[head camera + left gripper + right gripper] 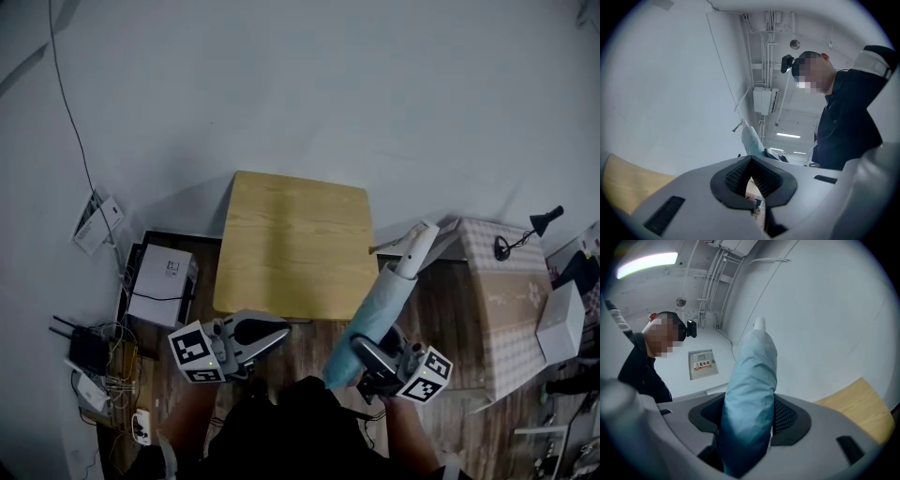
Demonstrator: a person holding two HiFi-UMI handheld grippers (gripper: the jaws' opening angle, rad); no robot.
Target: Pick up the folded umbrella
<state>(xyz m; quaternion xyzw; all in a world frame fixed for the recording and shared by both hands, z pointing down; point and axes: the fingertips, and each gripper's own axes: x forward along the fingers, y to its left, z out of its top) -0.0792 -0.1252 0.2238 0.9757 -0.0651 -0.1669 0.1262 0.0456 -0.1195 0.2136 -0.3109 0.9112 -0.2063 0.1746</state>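
While the right gripper point(367, 354) point(750, 401) pinches the pale blue folded umbrella point(380, 314) point(752, 380) low on its fabric bundle, its black ribbed pads press the cloth from both sides, spread wide around it. Held by that gripper alone, the umbrella slants up and away towards the far right. Its white plastic handle point(417, 246) point(759, 324) is the far end, just past the right edge of the square light wooden tabletop point(291, 244) point(855, 404). The near end of the bundle sticks out behind the jaws, close to the person's dark clothing point(281, 422).

Near the table's near edge on the left, the left gripper point(277, 335) point(750, 159) has its pad tips pressed together with nothing between them. From its own view the umbrella point(751, 140) shows beyond the tips, well apart from them.

On the floor at the far left sit a flat white box point(161, 286), a black router with antennas point(86, 352) and a tangle of cables point(117, 380). To the right stands a table under a checked cloth point(511, 300), with a small black desk lamp point(530, 230) and a white rectangular box point(561, 323) on it.
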